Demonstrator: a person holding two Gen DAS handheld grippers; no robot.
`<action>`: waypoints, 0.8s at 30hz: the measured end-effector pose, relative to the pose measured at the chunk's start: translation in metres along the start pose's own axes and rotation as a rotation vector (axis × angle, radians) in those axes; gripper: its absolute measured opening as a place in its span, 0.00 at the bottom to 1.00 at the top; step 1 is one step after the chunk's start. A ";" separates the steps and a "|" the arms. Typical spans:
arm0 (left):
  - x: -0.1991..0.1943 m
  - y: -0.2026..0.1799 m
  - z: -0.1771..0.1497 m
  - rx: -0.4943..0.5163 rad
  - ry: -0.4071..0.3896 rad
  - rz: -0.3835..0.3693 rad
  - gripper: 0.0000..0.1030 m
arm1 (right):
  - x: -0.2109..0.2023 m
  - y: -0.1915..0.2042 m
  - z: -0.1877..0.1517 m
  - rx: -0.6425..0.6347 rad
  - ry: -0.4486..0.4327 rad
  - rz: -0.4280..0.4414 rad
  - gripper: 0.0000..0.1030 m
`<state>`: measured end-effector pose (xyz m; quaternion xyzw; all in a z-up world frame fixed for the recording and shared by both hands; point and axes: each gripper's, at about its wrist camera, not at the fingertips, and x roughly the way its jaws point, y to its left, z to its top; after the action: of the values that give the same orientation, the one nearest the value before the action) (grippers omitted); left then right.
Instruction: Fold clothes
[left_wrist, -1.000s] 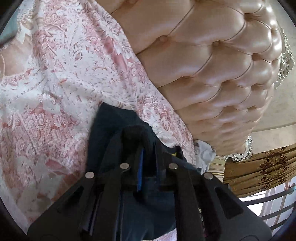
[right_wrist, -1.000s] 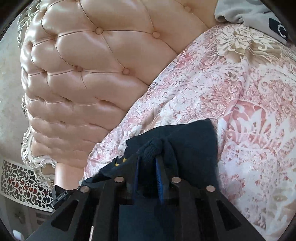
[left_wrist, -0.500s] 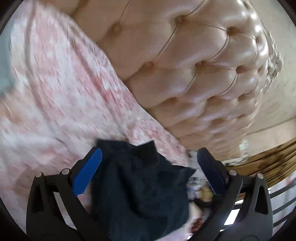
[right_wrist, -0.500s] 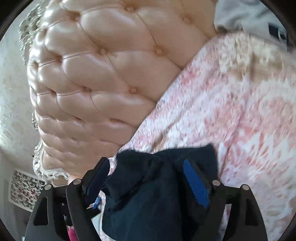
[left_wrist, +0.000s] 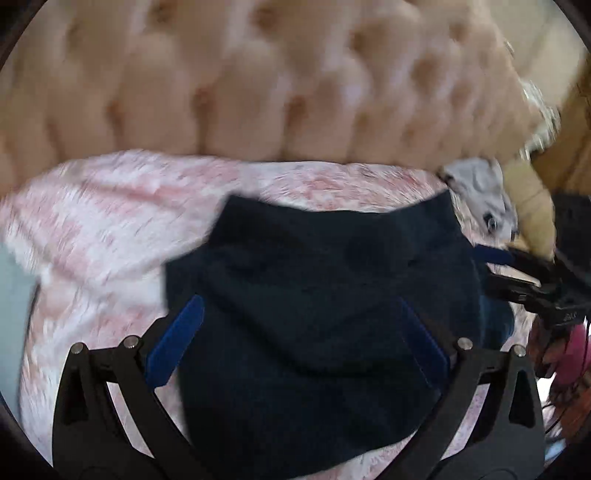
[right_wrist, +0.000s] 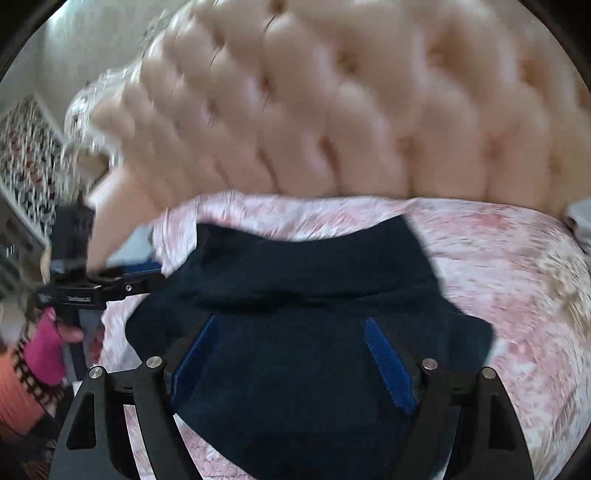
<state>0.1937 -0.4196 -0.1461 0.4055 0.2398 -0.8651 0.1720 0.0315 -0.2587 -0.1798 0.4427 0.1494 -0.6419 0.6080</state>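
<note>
While both tongs hang over the bed:
Left tongs: released, just opened
Right tongs: released, just opened
Navy garment: lying on floral bedspread
Writing: none legible

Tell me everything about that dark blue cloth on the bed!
The dark blue cloth looks soft and thick, like knitwear. It lies bunched in loose folds on the pink flowery bedspread, below the padded headboard. Nothing grips it: both claws stand open above it. Blur hides finer details.
</note>
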 end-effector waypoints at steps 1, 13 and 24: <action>0.004 -0.008 0.006 0.037 -0.003 0.013 1.00 | 0.008 -0.001 0.006 0.000 0.018 0.011 0.79; 0.030 0.077 0.040 -0.157 -0.046 0.298 1.00 | 0.043 -0.026 0.054 -0.022 0.112 -0.179 0.77; -0.022 0.075 -0.032 -0.194 -0.081 0.299 1.00 | 0.109 0.082 0.048 -0.545 0.307 -0.213 0.77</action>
<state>0.2636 -0.4619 -0.1676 0.3829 0.2521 -0.8185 0.3463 0.1016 -0.3826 -0.2063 0.3373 0.4512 -0.5639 0.6039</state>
